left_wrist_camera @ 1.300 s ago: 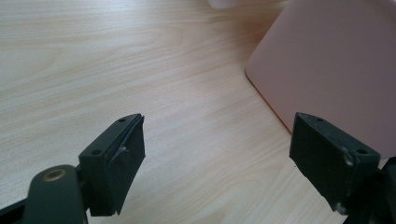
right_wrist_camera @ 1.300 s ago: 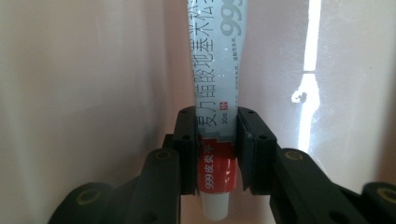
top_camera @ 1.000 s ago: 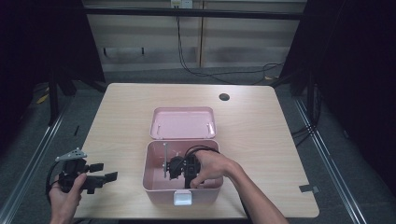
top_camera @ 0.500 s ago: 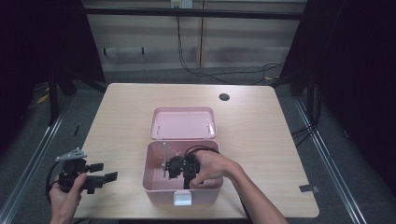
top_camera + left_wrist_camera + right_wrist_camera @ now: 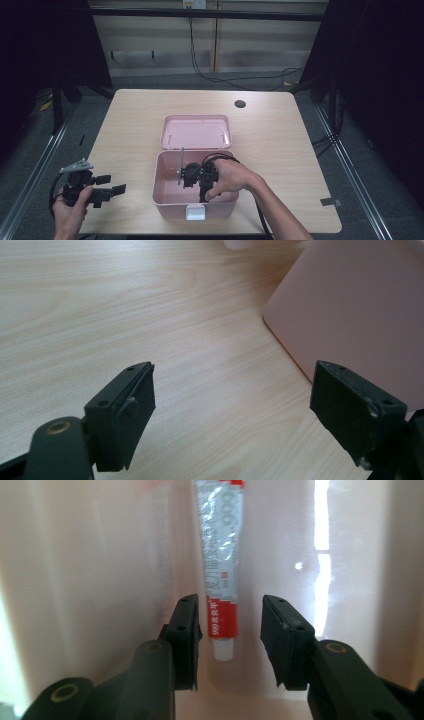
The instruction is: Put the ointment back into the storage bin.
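An open pink box (image 5: 159, 186) stands at the middle front of the table, its lid (image 5: 195, 131) lying back behind it. My right gripper (image 5: 190, 176) reaches down inside the box. In the right gripper view a red, white and silver tube (image 5: 220, 555) lies on the box floor, its white cap end between the jaws of my right gripper (image 5: 230, 615). Those jaws have just been opening, and their pads stand off the tube on both sides. My left gripper (image 5: 112, 185) hovers open over the table's front left, with bare wood between its jaws (image 5: 232, 370).
The pink box wall (image 5: 360, 305) lies just right of my left gripper's jaws. A white latch (image 5: 195, 212) sticks out of the box's front. The wooden table (image 5: 280, 135) has a dark cable hole (image 5: 240, 104) at its far right.
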`<state>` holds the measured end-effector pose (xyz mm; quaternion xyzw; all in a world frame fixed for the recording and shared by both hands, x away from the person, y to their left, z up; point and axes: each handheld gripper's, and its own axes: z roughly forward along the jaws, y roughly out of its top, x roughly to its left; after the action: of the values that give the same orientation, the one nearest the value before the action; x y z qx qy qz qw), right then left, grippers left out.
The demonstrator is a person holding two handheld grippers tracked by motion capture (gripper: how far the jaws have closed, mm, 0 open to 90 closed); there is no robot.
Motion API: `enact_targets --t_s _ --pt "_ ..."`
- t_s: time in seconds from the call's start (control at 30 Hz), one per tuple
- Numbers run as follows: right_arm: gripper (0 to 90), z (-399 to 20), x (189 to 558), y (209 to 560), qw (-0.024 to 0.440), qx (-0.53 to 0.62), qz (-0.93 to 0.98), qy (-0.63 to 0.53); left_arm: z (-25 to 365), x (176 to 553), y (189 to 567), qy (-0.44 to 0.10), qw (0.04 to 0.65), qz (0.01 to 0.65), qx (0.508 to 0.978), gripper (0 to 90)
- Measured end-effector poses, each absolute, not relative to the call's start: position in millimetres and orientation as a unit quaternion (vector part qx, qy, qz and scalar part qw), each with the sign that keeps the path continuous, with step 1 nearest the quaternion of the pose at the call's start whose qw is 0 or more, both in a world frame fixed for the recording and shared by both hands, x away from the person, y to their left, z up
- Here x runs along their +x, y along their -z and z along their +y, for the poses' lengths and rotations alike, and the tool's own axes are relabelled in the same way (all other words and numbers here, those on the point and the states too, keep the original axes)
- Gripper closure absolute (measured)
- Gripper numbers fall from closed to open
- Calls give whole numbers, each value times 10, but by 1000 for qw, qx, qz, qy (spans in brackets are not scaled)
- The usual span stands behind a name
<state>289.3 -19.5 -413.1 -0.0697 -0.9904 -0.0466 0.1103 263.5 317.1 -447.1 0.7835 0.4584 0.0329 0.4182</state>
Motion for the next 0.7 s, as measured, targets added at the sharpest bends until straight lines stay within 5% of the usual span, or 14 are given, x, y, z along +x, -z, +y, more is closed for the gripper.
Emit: enact_targets --t_s 0.7 --pt "484 -456 2920 3776 85 -104 -988 80 3173 2636 4471 -33 418 459 783 181"
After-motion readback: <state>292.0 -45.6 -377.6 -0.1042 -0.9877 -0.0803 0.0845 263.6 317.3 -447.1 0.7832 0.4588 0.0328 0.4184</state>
